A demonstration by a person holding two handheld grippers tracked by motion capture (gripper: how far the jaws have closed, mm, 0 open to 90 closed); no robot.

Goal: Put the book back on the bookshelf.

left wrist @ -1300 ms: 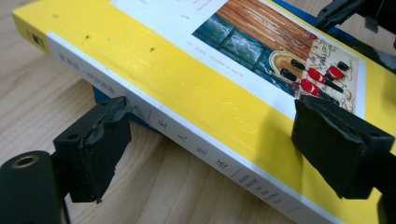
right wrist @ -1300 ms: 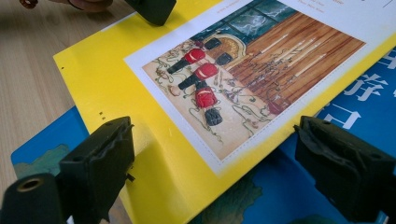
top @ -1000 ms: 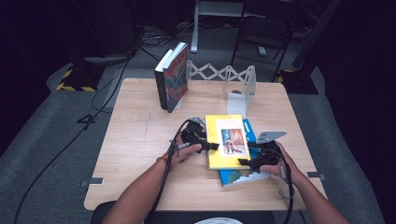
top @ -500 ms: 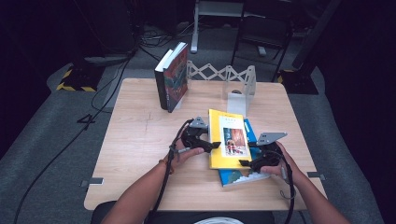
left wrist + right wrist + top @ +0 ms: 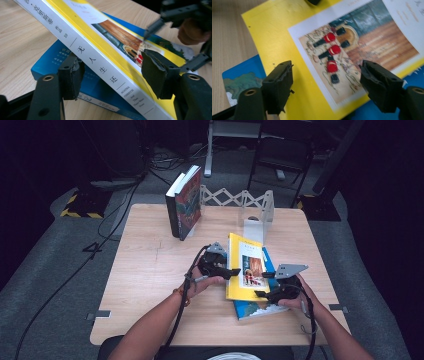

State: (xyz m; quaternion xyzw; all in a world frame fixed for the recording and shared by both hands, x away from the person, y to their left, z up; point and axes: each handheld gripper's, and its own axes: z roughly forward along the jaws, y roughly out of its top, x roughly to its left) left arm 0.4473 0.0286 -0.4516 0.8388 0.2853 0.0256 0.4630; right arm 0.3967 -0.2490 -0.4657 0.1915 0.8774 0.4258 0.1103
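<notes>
From the high view the yellow book (image 5: pixel 245 267) lies tilted on the blue book (image 5: pixel 260 307), not yet shelved; in the left gripper view the left gripper (image 5: pixel 112 75), just closing, straddles its spine, one pad seemingly on the cover; in the right gripper view the right gripper (image 5: pixel 325 82), also just closing, hovers half-open over the cover.
</notes>
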